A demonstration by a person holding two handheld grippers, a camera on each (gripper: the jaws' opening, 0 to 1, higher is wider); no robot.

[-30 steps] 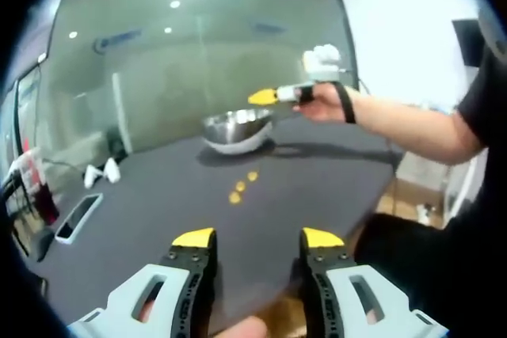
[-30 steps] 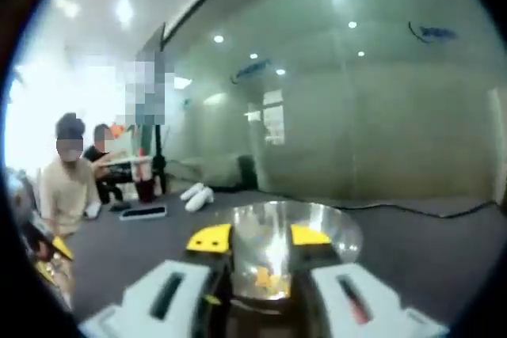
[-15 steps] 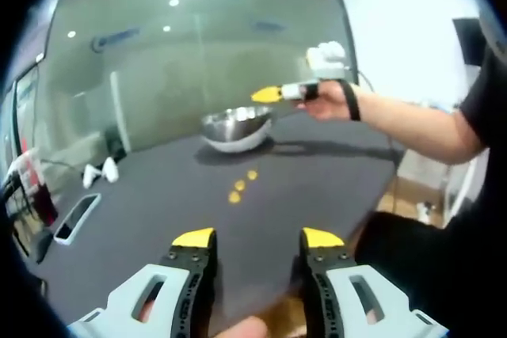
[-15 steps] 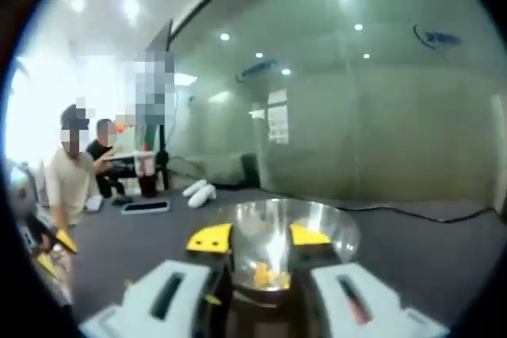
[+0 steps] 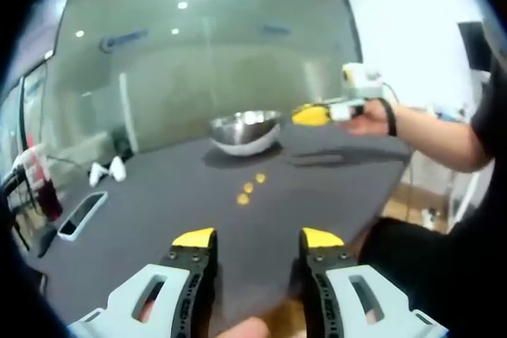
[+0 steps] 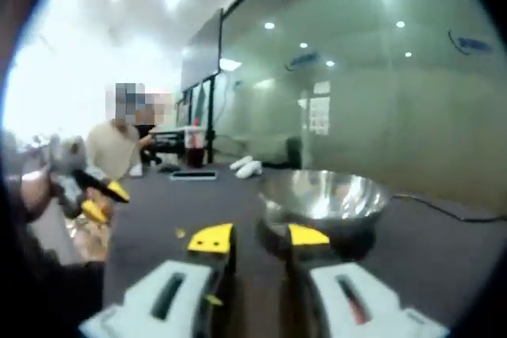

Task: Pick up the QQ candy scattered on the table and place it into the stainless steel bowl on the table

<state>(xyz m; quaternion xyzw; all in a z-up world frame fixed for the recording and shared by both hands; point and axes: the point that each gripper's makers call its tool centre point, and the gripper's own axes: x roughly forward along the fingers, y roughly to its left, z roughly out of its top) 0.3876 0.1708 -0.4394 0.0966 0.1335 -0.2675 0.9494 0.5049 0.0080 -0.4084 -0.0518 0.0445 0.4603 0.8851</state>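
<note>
The surface [image 5: 158, 195] is a dark grey, matte tabletop with a smooth, even finish. On its far side stands the stainless steel bowl [image 5: 246, 131], round and deep-sided, its polished wall throwing bright reflections. In the right gripper view the bowl [image 6: 325, 199] sits just beyond the jaws; its contents cannot be made out from this low angle.

Three QQ candies [image 5: 249, 187] lie on the bare surface in a short diagonal row, near the bowl on its near side and apart from it. They are small, rounded and yellow-orange. One more small yellow piece [image 6: 181, 233] rests on the surface to the left of the right gripper's jaws.

The left gripper [image 5: 260, 238] hangs at the near edge of the surface, well apart from the candies. Its jaws are light grey plastic with black inner ribs and yellow tips, spread wide, with nothing between them.

The right gripper [image 6: 259, 237] is of the same build. Its jaws stand moderately apart and carry nothing. In the left gripper view it [image 5: 310, 115] is held in a hand [image 5: 366, 120] to the right of the bowl, above the surface.

A flat tray [image 5: 81, 215] and a pair of white objects [image 5: 104, 170] lie at the far left.
</note>
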